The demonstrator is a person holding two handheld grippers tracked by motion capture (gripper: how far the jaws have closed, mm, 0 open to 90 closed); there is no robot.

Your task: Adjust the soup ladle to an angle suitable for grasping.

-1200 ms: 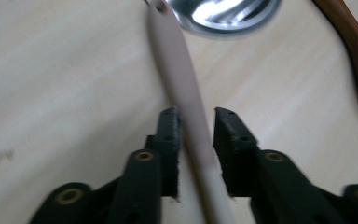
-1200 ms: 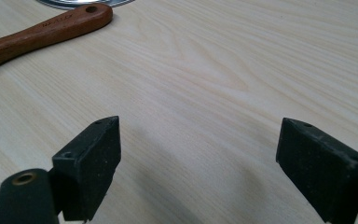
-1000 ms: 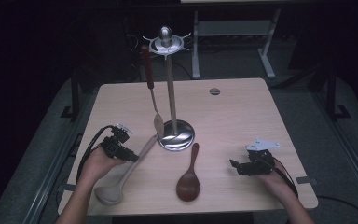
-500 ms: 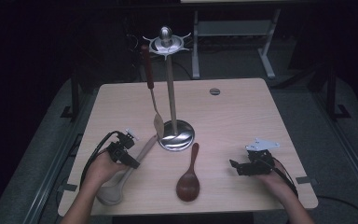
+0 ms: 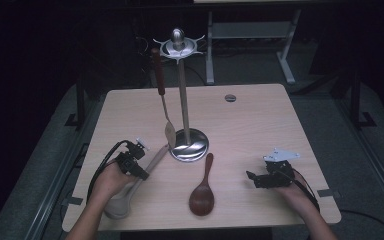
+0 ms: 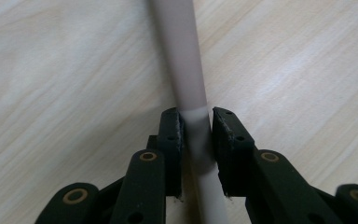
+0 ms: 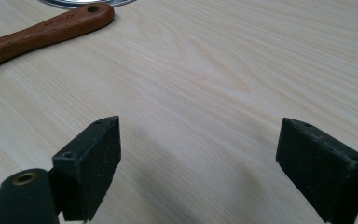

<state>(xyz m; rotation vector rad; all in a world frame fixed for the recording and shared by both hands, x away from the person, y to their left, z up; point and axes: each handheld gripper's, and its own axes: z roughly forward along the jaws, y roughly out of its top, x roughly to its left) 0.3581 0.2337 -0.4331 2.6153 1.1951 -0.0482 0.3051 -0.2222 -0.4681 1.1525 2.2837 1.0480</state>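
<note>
L gripper [image 6: 196,140] jaws, just closing, now pinch the grey ladle [image 6: 186,84] handle at lower left—firm up before lifting; R gripper [image 7: 200,163] jaws wide, empty.

Light wood table [image 5: 260,125]; dark grey floor [image 5: 370,135]; white desk frame [image 5: 250,35] behind; room dim.

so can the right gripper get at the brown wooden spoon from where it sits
Probably yes. The right gripper rests on the table with its jaws wide open and nothing between them, and only bare tabletop lies between it and the brown wooden spoon. The left gripper is busy on the pale ladle's handle.
</note>
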